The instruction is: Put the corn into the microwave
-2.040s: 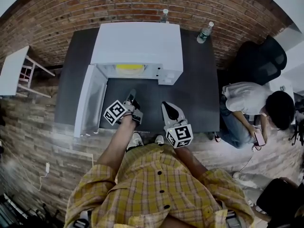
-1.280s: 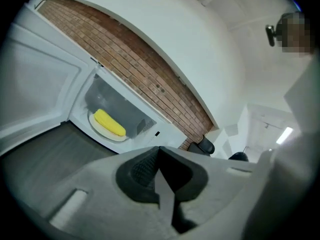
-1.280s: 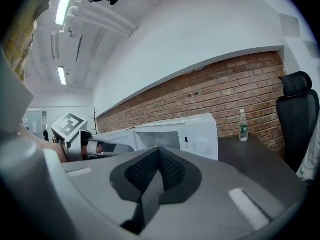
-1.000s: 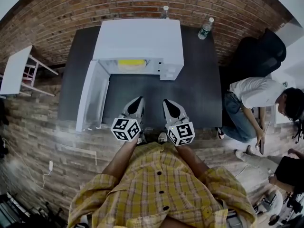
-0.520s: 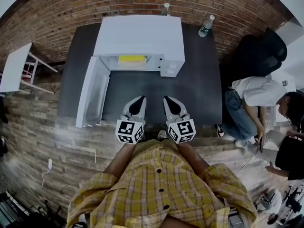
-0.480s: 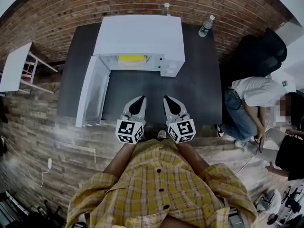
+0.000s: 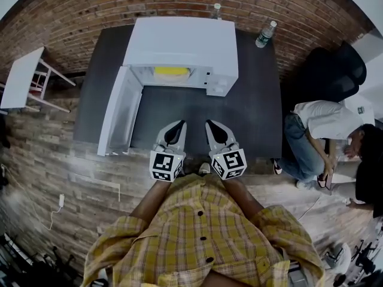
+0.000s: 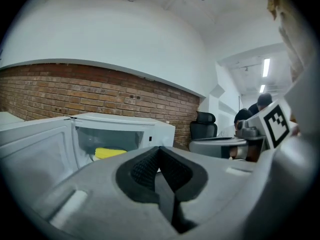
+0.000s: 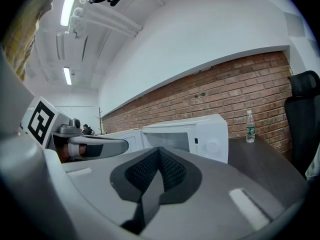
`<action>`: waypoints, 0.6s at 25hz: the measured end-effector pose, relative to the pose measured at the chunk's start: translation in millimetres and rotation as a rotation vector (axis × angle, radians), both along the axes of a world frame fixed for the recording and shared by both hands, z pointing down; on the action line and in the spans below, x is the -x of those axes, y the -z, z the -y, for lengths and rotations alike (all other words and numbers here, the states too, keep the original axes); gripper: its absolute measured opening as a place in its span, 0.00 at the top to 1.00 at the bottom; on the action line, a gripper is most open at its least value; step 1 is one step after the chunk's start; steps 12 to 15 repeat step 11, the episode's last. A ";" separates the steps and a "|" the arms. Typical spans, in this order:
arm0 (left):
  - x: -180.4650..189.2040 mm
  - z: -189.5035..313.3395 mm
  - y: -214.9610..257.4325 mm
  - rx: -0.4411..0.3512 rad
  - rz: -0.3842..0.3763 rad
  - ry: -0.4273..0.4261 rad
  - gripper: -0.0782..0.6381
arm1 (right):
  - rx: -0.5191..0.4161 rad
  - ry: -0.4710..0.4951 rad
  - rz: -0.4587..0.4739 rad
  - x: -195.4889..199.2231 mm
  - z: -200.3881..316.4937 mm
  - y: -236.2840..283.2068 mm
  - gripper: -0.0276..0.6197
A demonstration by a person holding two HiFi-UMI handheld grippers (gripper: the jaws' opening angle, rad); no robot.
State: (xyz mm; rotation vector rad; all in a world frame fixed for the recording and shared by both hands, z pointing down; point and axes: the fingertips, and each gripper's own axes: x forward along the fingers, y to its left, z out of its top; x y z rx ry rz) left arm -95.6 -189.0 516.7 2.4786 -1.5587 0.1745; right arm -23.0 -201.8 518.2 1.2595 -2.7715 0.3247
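Note:
The yellow corn lies inside the white microwave, whose door stands swung open to the left. In the left gripper view the corn shows through the open front of the microwave. My left gripper and right gripper hover side by side over the dark table's near edge, well short of the microwave. Both point at it. The left gripper is shut and holds nothing. The right gripper is also shut and holds nothing.
Two water bottles stand at the table's back edge by the brick wall. A black chair and a crouching person are to the right. A white side table stands at the left.
The left gripper has drawn back from the microwave toward my body and rolled level. It now sits beside the right gripper, which has stayed put.

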 end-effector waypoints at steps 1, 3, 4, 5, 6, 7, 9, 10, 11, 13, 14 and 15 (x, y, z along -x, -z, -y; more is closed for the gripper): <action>0.0 -1.3 0.2 -0.005 0.013 0.000 0.90 | 0.000 0.004 0.000 0.7 -0.8 -0.1 0.96; -0.3 -4.5 -0.4 -0.010 0.038 -0.005 0.90 | 0.001 0.012 0.001 2.7 -2.8 -1.1 0.96; -0.3 -5.7 -1.0 -0.010 0.042 -0.010 0.90 | 0.003 0.015 -0.001 4.2 -3.5 -1.8 0.96; -0.2 -6.4 -1.1 -0.009 0.042 -0.014 0.90 | 0.004 0.018 -0.003 5.9 -3.9 -2.5 0.96; 0.0 -6.8 -1.5 -0.008 0.043 -0.017 0.90 | 0.006 0.020 -0.007 7.4 -3.9 -3.0 0.96; 0.4 -7.1 -2.7 -0.004 0.046 -0.018 0.90 | 0.007 0.022 -0.010 8.5 -3.5 -3.2 0.96; 1.3 -7.0 -4.5 0.003 0.051 -0.019 0.90 | 0.008 0.026 -0.013 9.6 -2.3 -3.2 0.96; 1.6 -6.6 -4.5 0.003 0.053 -0.018 0.90 | 0.009 0.027 -0.014 10.0 -1.6 -3.2 0.96; 1.9 -6.1 -4.5 0.003 0.054 -0.017 0.90 | 0.010 0.028 -0.014 10.2 -0.9 -3.1 0.96; 1.9 -6.1 -4.5 0.003 0.054 -0.017 0.90 | 0.010 0.028 -0.014 10.2 -0.9 -3.1 0.96; 1.9 -6.1 -4.5 0.003 0.054 -0.017 0.90 | 0.010 0.028 -0.014 10.2 -0.9 -3.1 0.96; 1.9 -6.1 -4.5 0.003 0.054 -0.017 0.90 | 0.010 0.028 -0.014 10.2 -0.9 -3.1 0.96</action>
